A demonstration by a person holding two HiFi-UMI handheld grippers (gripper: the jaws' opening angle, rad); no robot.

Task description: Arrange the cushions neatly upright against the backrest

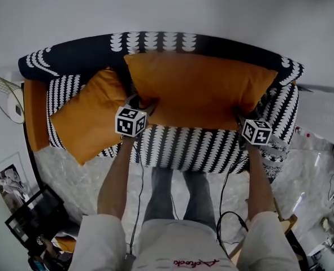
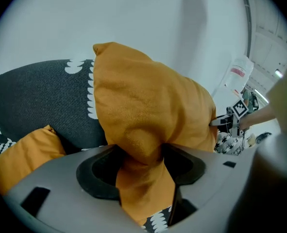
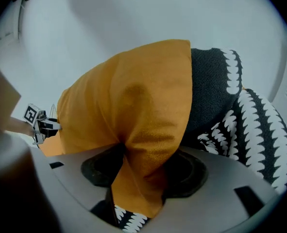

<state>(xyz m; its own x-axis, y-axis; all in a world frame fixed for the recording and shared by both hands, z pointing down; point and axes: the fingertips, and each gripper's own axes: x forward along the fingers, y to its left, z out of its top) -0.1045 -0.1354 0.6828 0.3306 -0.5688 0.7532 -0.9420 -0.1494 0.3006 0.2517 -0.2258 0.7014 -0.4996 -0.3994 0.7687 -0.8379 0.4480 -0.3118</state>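
Note:
A large orange cushion stands upright against the black-and-white sofa's backrest. My left gripper is shut on its lower left corner and my right gripper on its lower right corner. In the left gripper view the orange fabric bunches between the jaws and touches both. The right gripper view shows the same pinch on the cushion. A smaller orange cushion lies tilted on the seat at the left, apart from both grippers.
The sofa seat stands on a marble floor. A white wire lamp sits past the left armrest. Framed pictures lie at lower left. Cables trail by the person's legs.

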